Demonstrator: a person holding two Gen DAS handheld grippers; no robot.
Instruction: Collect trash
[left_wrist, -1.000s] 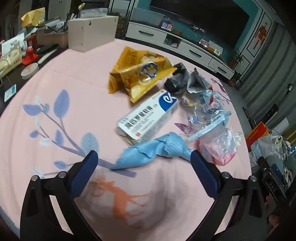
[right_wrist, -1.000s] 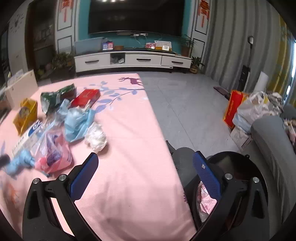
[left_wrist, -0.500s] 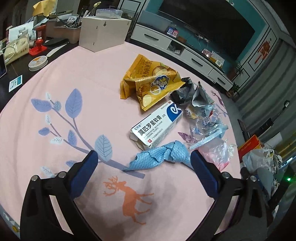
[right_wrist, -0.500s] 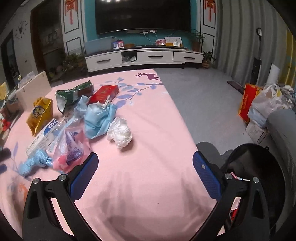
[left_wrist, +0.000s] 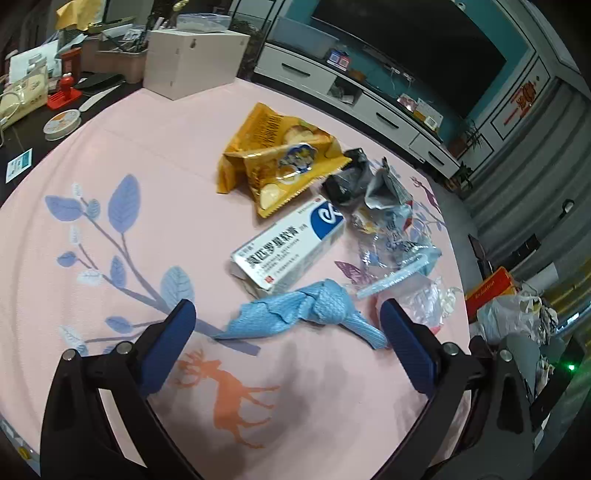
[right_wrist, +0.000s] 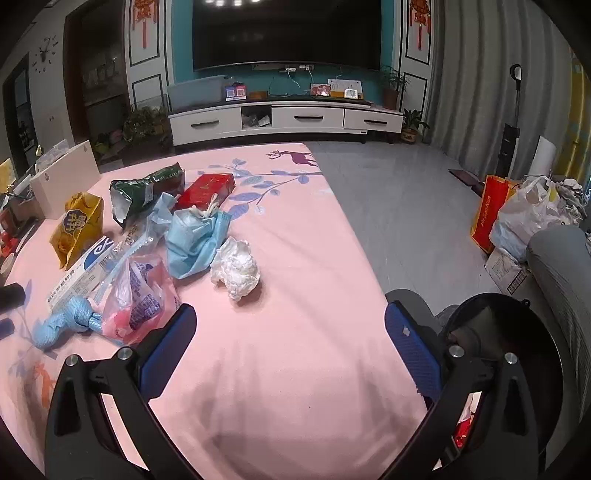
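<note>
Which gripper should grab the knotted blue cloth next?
Left. The left gripper is open with the knotted blue cloth lying between its fingers. The right gripper faces bare tablecloth, cloth far off to its side.

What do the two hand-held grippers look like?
Both look alike. The left hand-held gripper and the right hand-held gripper each have a black angular frame with silver screws at the joints and two fingers faced with ribbed blue pads. No cables, hands or sleeves show.
</note>
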